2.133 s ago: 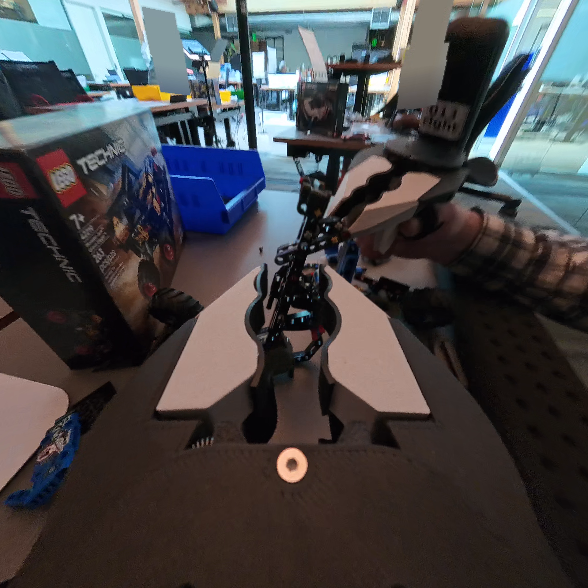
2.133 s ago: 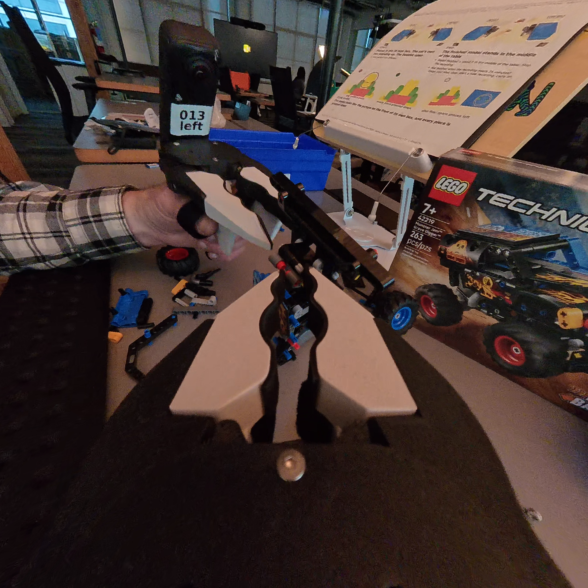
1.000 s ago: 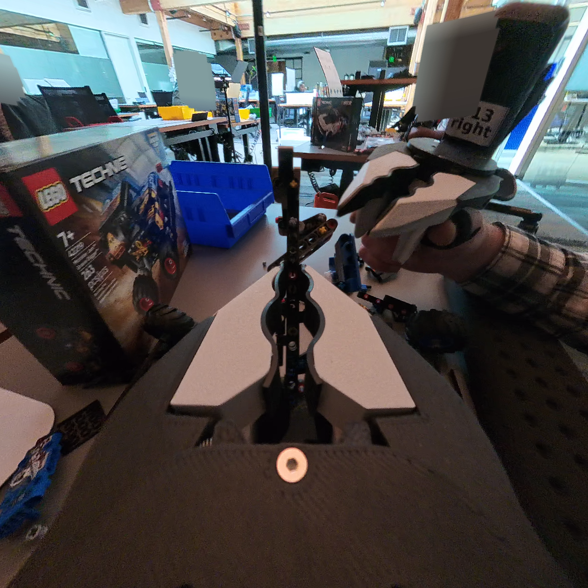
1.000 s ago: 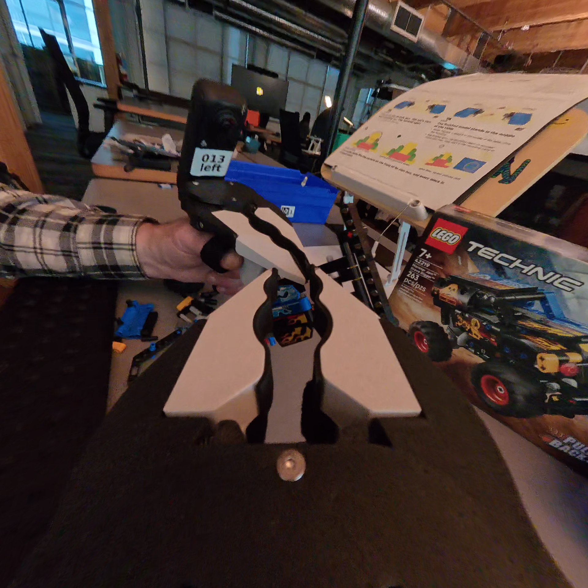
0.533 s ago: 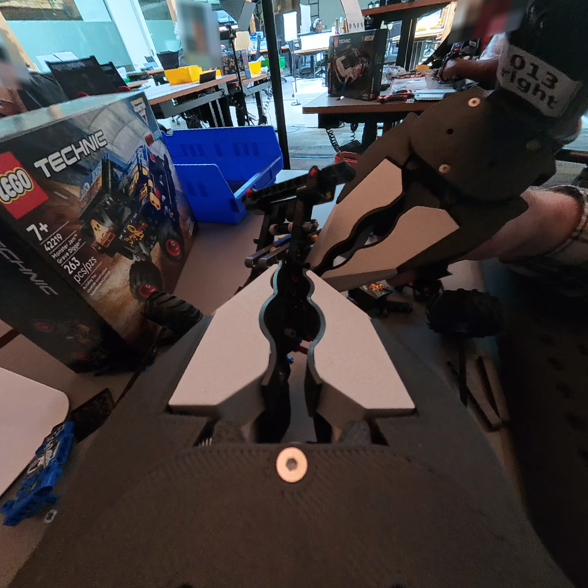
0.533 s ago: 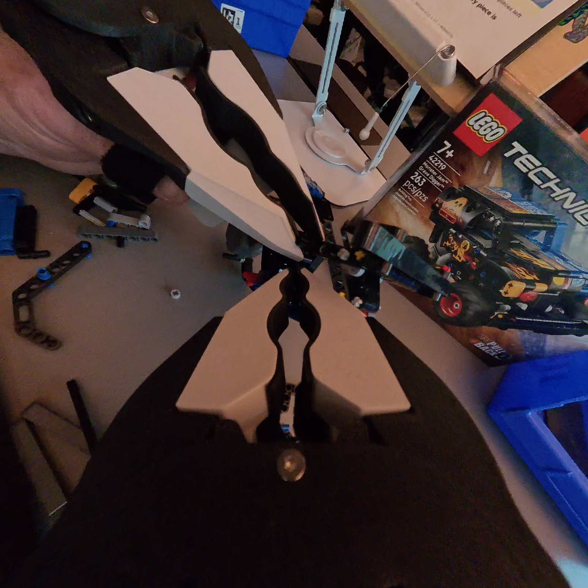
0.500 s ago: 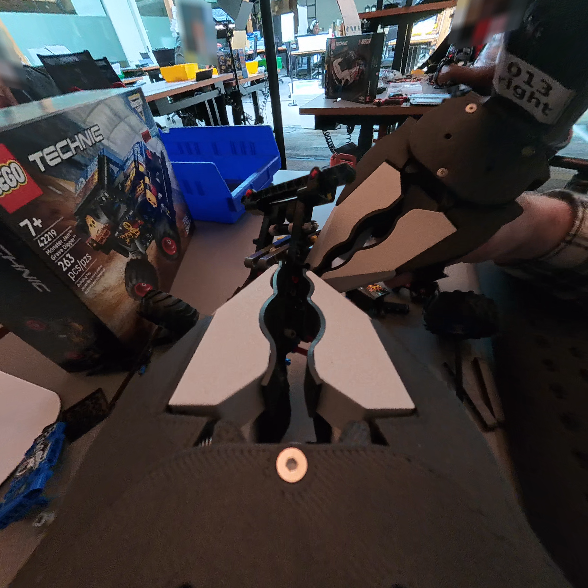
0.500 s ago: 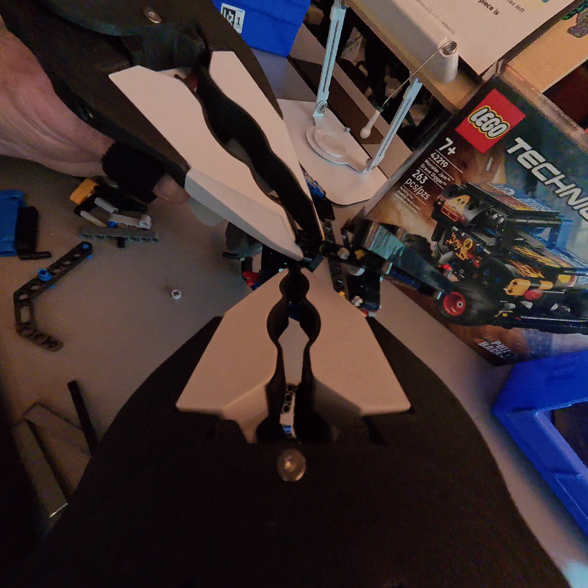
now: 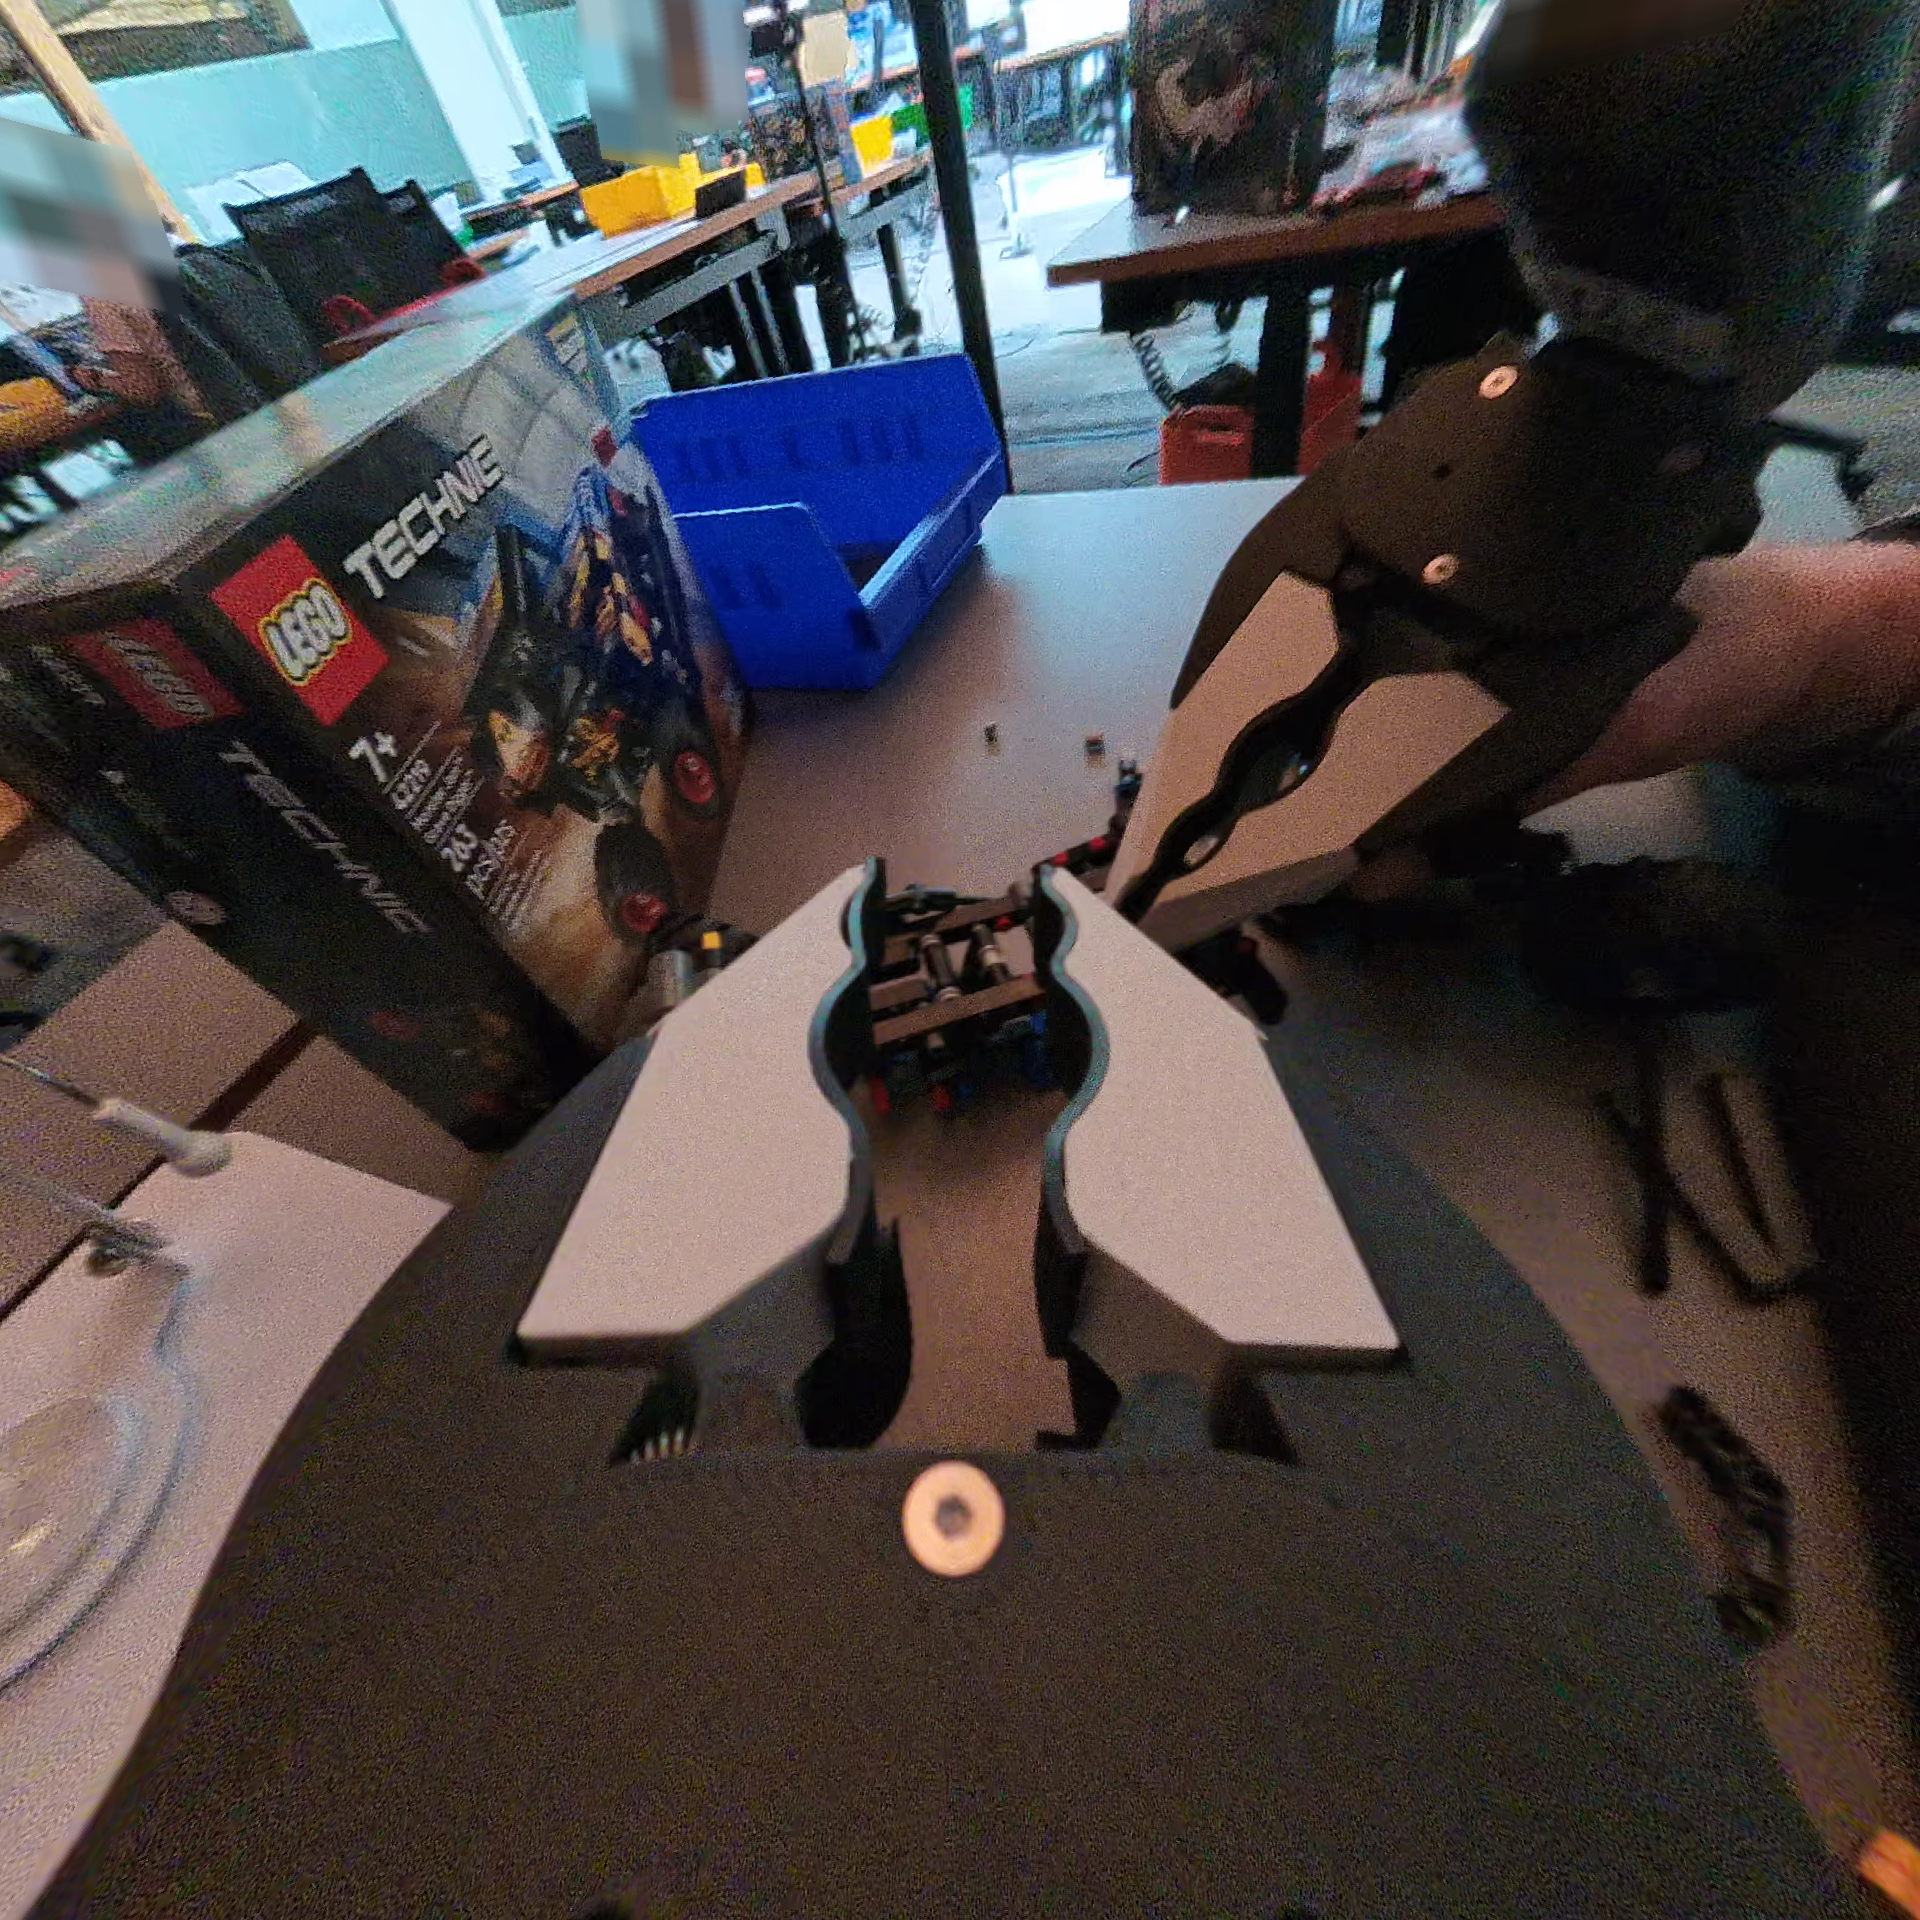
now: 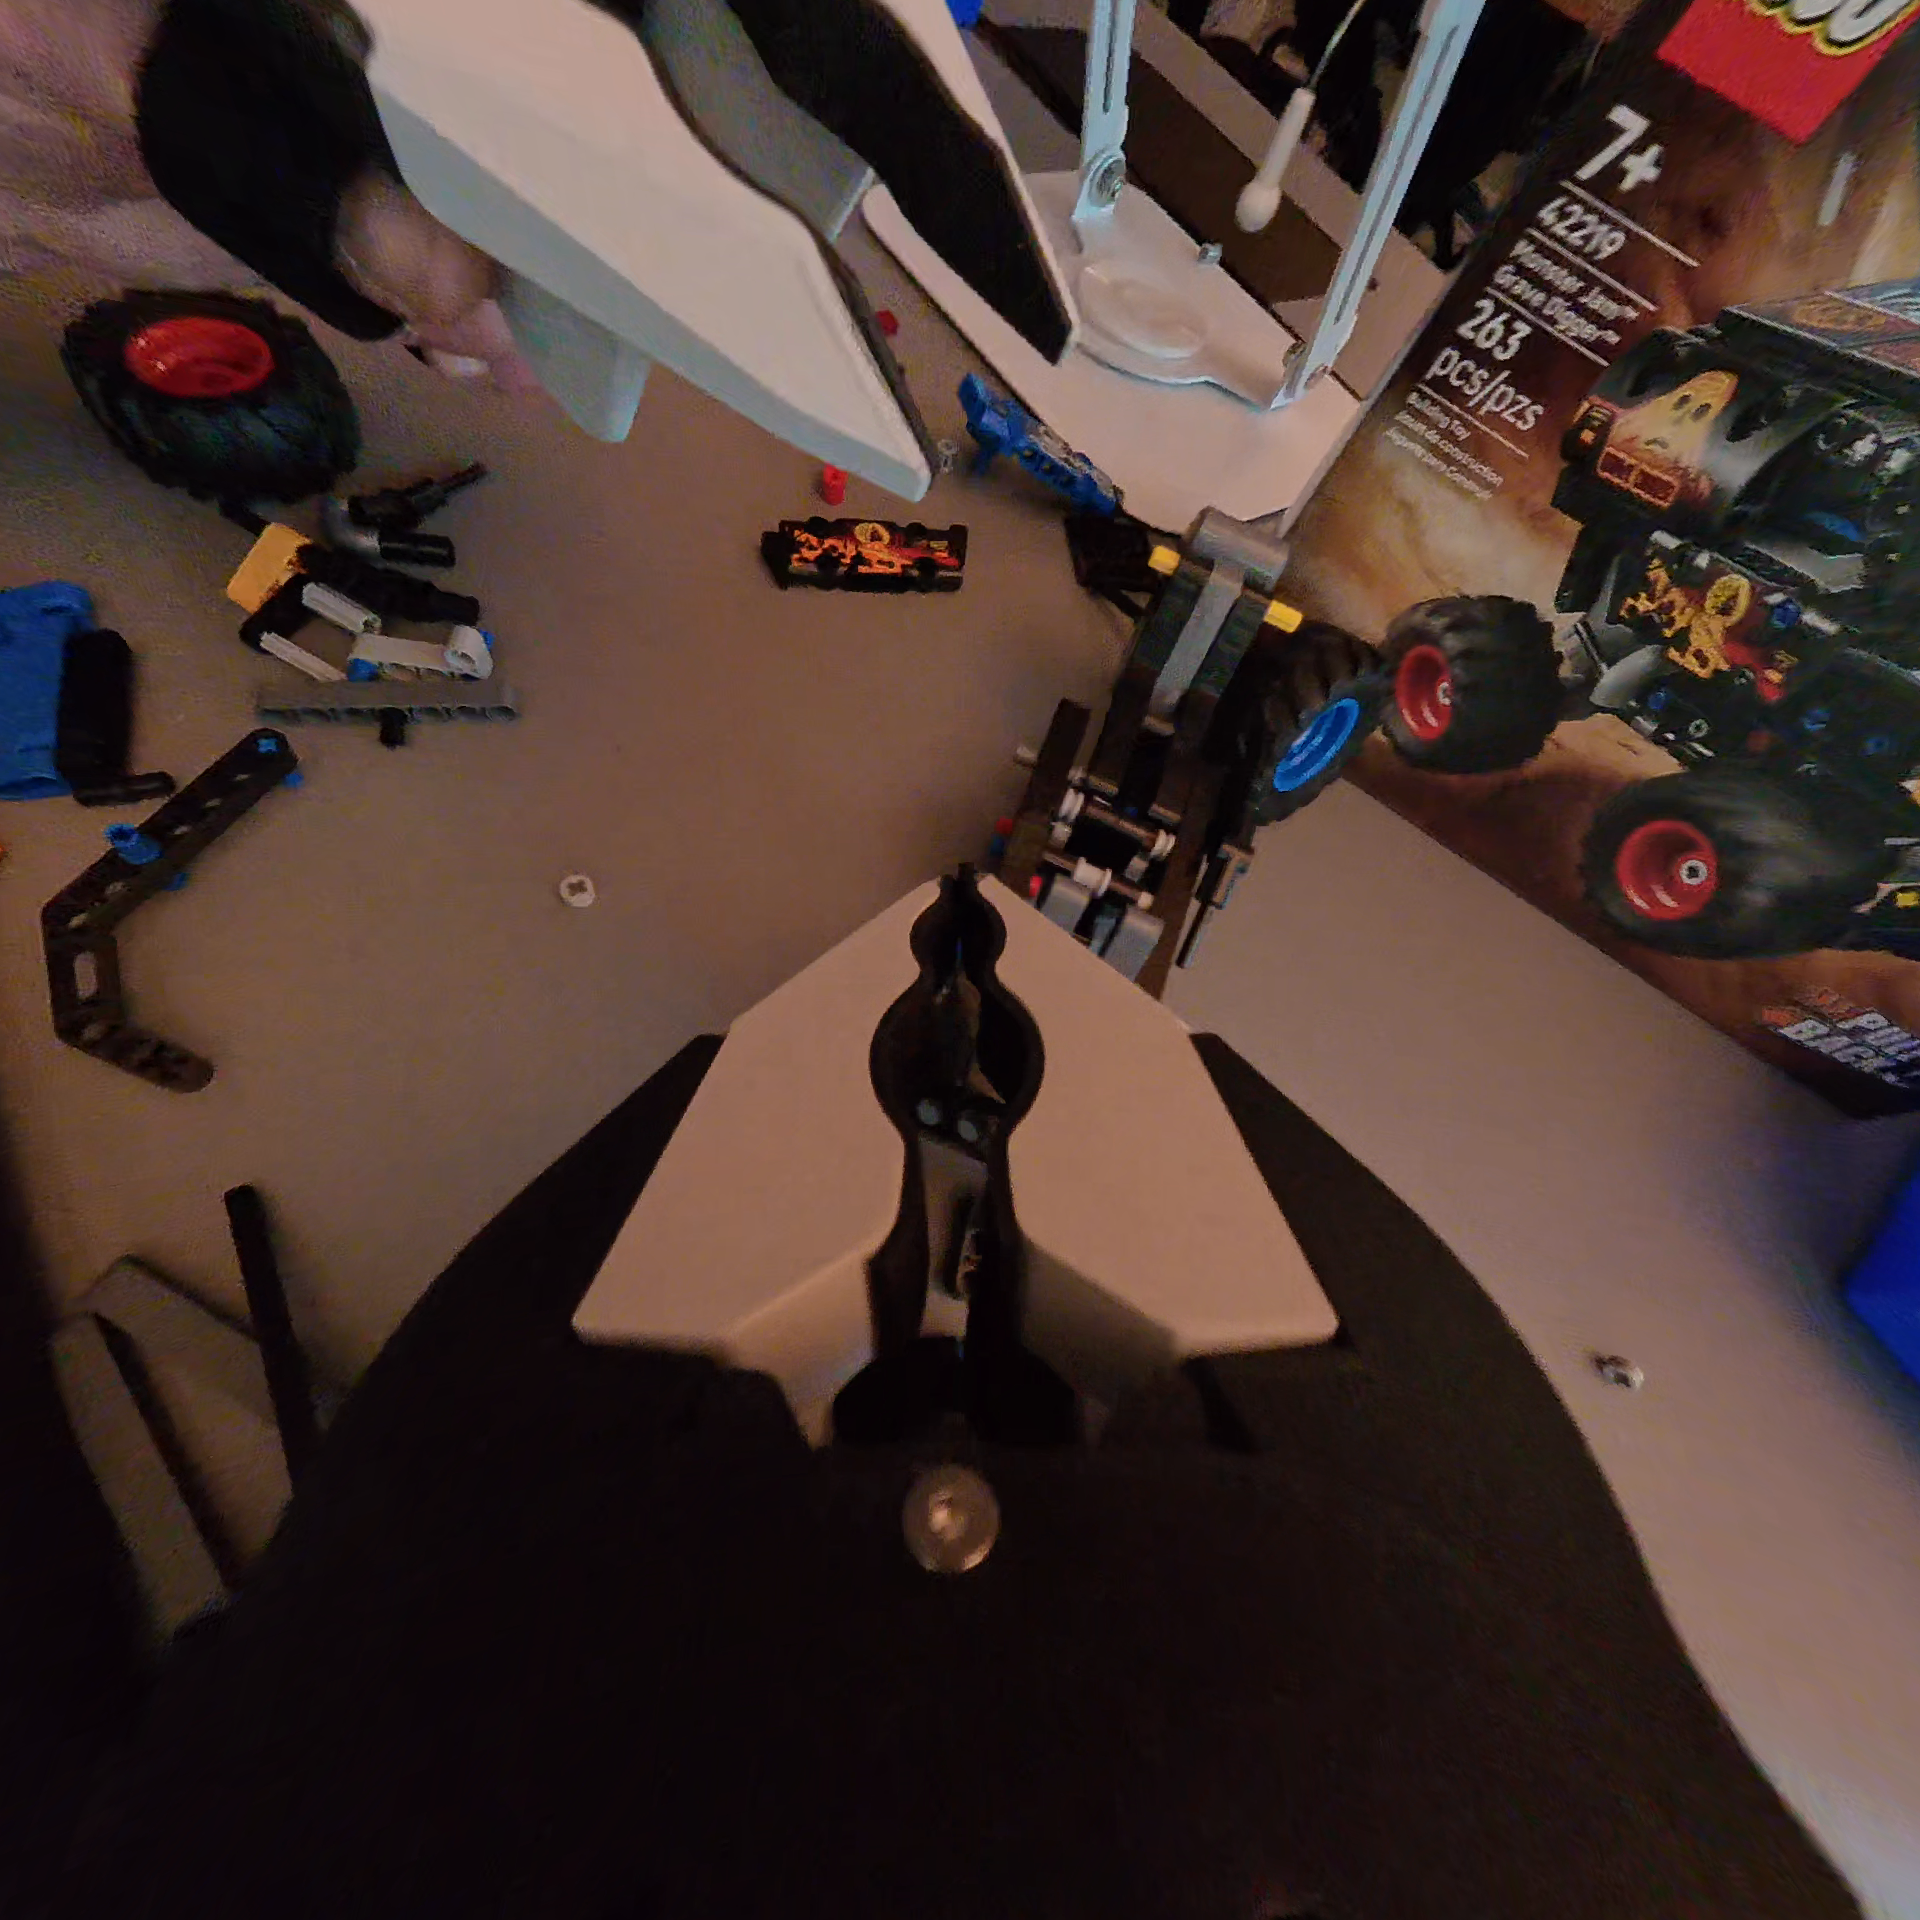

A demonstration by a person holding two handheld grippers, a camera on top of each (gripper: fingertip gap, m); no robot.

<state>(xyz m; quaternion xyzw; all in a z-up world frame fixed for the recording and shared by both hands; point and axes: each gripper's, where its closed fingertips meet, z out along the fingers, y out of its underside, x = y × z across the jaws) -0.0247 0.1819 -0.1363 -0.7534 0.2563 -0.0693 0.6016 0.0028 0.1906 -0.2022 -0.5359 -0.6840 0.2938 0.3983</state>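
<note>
colours on the grey table [image 10: 727, 831]

blue bin [image 9: 831, 520]; black tyre with red hub [image 10: 203, 384]; black plate with orange flame pattern [image 10: 864, 556]; blue-hubbed wheel [image 10: 1314, 743]; dark box with red logo patch [image 9: 343, 727]; white gripper fingers [image 9: 717, 1132].

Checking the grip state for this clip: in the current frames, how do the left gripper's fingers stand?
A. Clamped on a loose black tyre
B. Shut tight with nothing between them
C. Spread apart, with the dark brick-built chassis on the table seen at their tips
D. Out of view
C: in the left wrist view the left gripper has a wide gap between its fingers, and the dark chassis assembly lies on the table at their tips.
</note>
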